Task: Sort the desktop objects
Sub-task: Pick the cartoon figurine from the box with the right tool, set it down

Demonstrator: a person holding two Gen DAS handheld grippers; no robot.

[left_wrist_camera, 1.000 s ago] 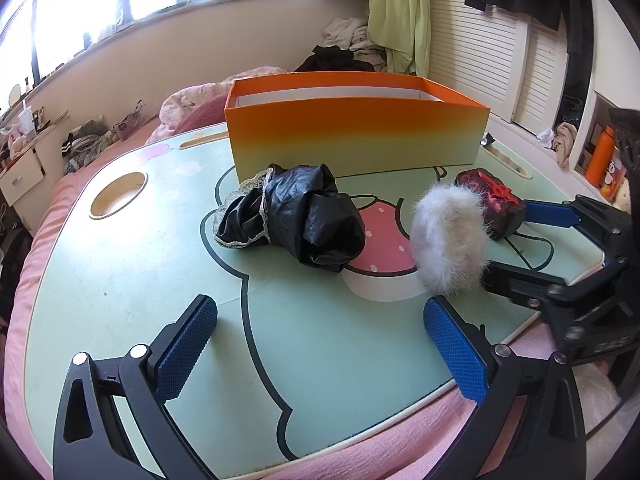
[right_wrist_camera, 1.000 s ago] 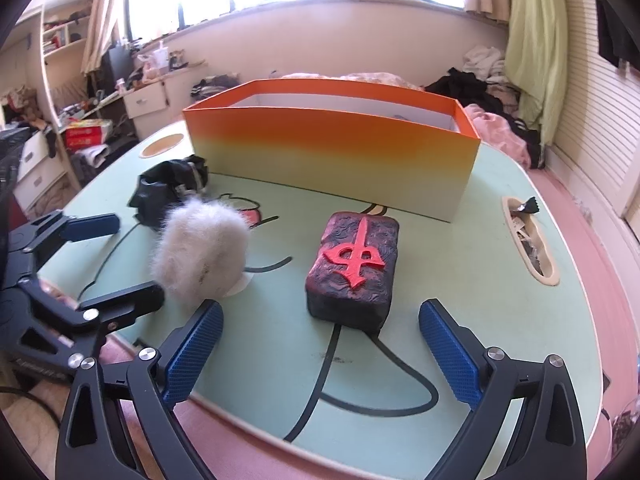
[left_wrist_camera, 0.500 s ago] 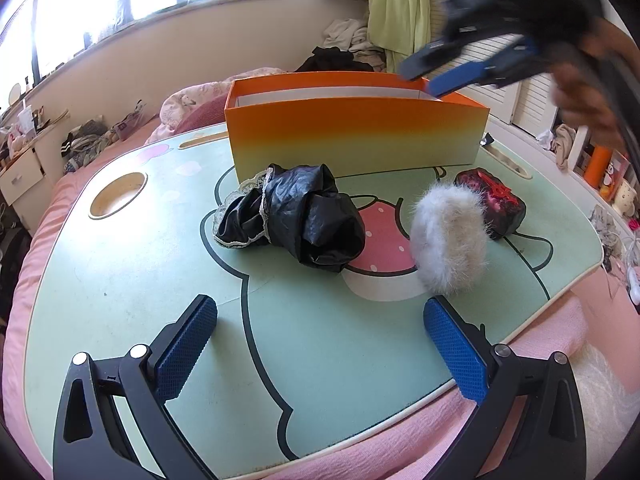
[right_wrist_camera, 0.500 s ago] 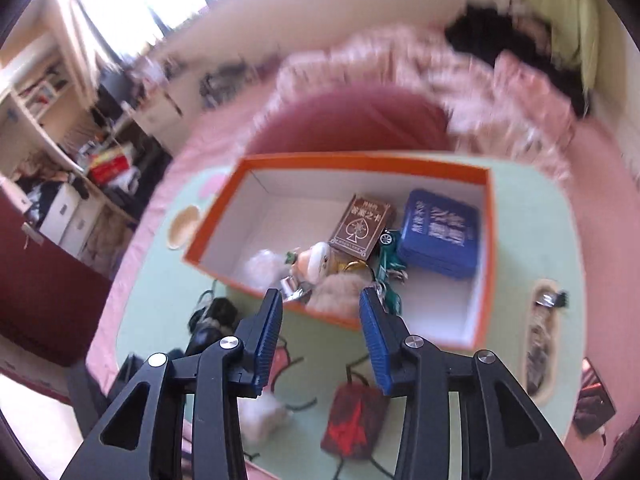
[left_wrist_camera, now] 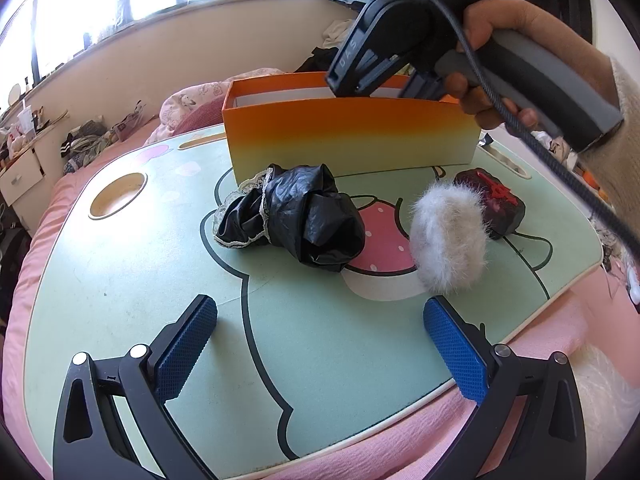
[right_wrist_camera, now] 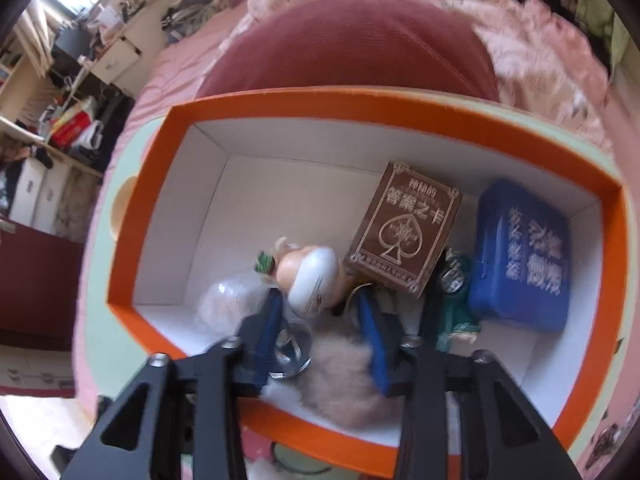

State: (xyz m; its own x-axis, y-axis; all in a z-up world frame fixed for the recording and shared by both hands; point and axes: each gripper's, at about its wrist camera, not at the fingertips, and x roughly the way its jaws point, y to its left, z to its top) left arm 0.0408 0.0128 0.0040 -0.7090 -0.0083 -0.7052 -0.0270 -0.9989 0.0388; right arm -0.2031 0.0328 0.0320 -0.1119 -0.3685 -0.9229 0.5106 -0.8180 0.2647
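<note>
An orange box (left_wrist_camera: 352, 140) stands at the back of the green lap table (left_wrist_camera: 120, 280). In front of it lie a black crumpled bag with lace trim (left_wrist_camera: 296, 216), a white fur ball (left_wrist_camera: 448, 236) and a dark block with a red emblem (left_wrist_camera: 496, 204). My left gripper (left_wrist_camera: 320, 336) is open and empty, low over the table's near edge. My right gripper (right_wrist_camera: 320, 308) points down into the box (right_wrist_camera: 360, 104), its jaws partly open on either side of a white-haired figurine (right_wrist_camera: 312, 276); I cannot tell whether they touch it. Its body (left_wrist_camera: 384, 40) shows above the box.
Inside the box lie a brown card deck (right_wrist_camera: 404, 232), a blue tin (right_wrist_camera: 524, 256), a green trinket (right_wrist_camera: 452, 304), a beige fur ball (right_wrist_camera: 344, 384) and a clear round item (right_wrist_camera: 292, 348). A round cup recess (left_wrist_camera: 118, 196) sits at the table's left. Pink bedding surrounds the table.
My right gripper rose from the table's front edge, swung over the orange box, narrowed its jaws and dropped down into the box. My left gripper has not moved.
</note>
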